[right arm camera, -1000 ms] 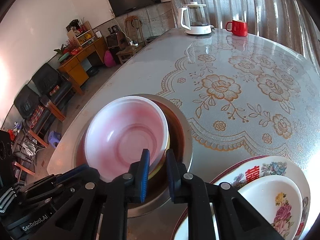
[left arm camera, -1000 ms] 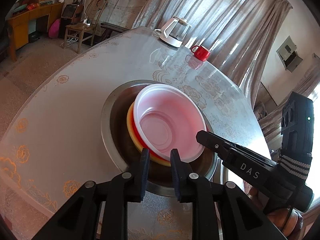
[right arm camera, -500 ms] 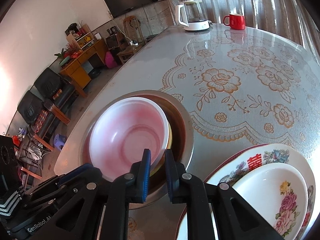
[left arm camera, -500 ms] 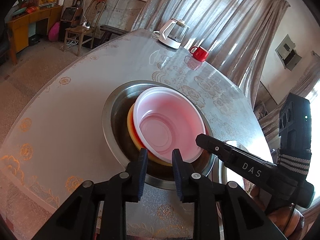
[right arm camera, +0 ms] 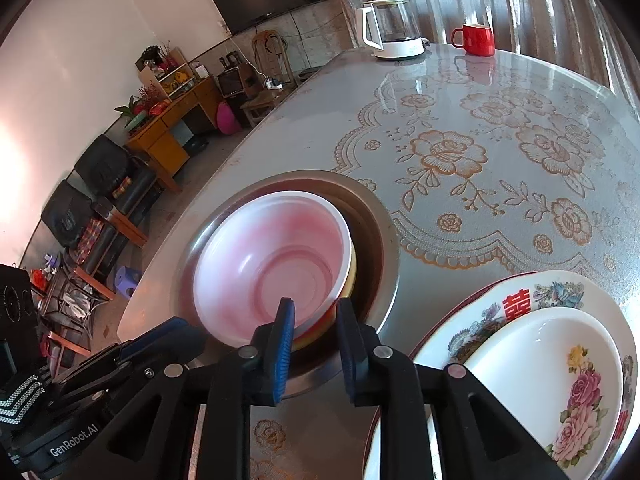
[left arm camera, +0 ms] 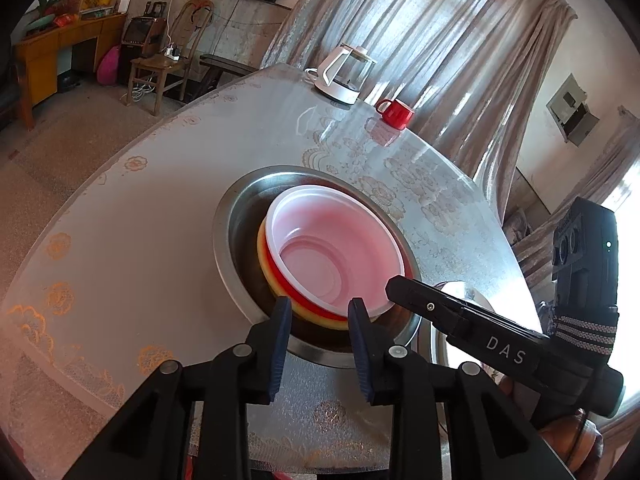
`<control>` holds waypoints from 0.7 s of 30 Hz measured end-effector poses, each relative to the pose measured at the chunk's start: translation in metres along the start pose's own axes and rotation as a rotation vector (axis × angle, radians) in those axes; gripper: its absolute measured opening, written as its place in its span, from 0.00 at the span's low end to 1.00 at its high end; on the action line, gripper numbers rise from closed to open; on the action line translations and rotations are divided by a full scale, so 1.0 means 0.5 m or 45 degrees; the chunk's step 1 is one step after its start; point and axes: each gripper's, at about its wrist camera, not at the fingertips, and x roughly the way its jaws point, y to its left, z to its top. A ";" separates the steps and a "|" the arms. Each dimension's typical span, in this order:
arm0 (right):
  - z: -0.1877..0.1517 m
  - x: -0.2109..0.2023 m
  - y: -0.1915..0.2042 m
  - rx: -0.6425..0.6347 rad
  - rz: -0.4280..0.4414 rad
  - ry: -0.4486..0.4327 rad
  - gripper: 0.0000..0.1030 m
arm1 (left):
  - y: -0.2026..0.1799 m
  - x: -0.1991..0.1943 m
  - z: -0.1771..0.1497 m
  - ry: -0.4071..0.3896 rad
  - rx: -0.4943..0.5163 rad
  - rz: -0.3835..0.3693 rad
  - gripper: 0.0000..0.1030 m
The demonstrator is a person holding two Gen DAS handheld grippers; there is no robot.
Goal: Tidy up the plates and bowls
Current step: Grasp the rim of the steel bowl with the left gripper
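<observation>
Bowls (left arm camera: 332,260) are stacked inside a metal basin (left arm camera: 236,220) just ahead of both grippers, a white one nested on red and yellow ones. The left gripper (left arm camera: 318,312) and right gripper (right arm camera: 314,314) have just been opening; both are held parted at the stack's near rim, unpressed. A flowered plate (right arm camera: 532,296) is seen beside the right gripper.

A round surface (right arm camera: 500,208) under a glossy cover printed with gold roses carries everything. A steel basin (right arm camera: 380,248) sits near its close edge, and just beside that, to the right, rests a large patterned plate (right arm camera: 532,292). Well apart, at the far rim by the curtains, a white-based glass kettle (right arm camera: 394,32) stands near a red mug (right arm camera: 476,40).
</observation>
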 end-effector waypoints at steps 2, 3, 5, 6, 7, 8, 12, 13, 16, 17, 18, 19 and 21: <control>-0.002 -0.005 0.001 0.000 0.005 -0.007 0.23 | 0.004 -0.006 0.001 -0.009 -0.009 0.000 0.33; -0.003 -0.007 -0.001 0.003 0.011 -0.010 0.24 | 0.008 -0.009 0.001 -0.014 -0.014 0.002 0.35; -0.005 -0.013 -0.004 0.012 0.022 -0.019 0.24 | 0.014 -0.015 0.000 -0.018 -0.025 -0.002 0.35; -0.006 -0.016 -0.007 0.018 0.026 -0.025 0.24 | 0.018 -0.017 -0.001 -0.020 -0.031 -0.001 0.35; -0.007 -0.019 -0.008 0.023 0.030 -0.031 0.24 | 0.021 -0.019 -0.001 -0.022 -0.037 0.004 0.35; -0.008 -0.021 -0.011 0.028 0.031 -0.035 0.24 | 0.025 -0.021 -0.002 -0.024 -0.042 0.006 0.36; -0.010 -0.032 -0.031 0.073 0.031 -0.055 0.25 | 0.048 -0.023 -0.002 -0.028 -0.078 0.023 0.36; -0.009 -0.034 -0.037 0.086 0.026 -0.060 0.25 | 0.056 -0.023 -0.001 -0.029 -0.093 0.030 0.36; -0.006 -0.038 -0.057 0.121 0.003 -0.076 0.25 | 0.073 -0.027 0.002 -0.040 -0.124 0.041 0.35; -0.004 -0.038 -0.063 0.134 -0.001 -0.079 0.25 | 0.076 -0.027 0.003 -0.046 -0.127 0.047 0.35; -0.003 -0.037 -0.069 0.147 -0.003 -0.080 0.25 | 0.079 -0.028 0.004 -0.051 -0.130 0.052 0.35; -0.001 -0.035 -0.074 0.157 -0.004 -0.081 0.25 | 0.081 -0.027 0.004 -0.053 -0.131 0.057 0.35; 0.002 -0.030 -0.079 0.165 -0.013 -0.078 0.25 | 0.086 -0.024 0.007 -0.056 -0.131 0.068 0.35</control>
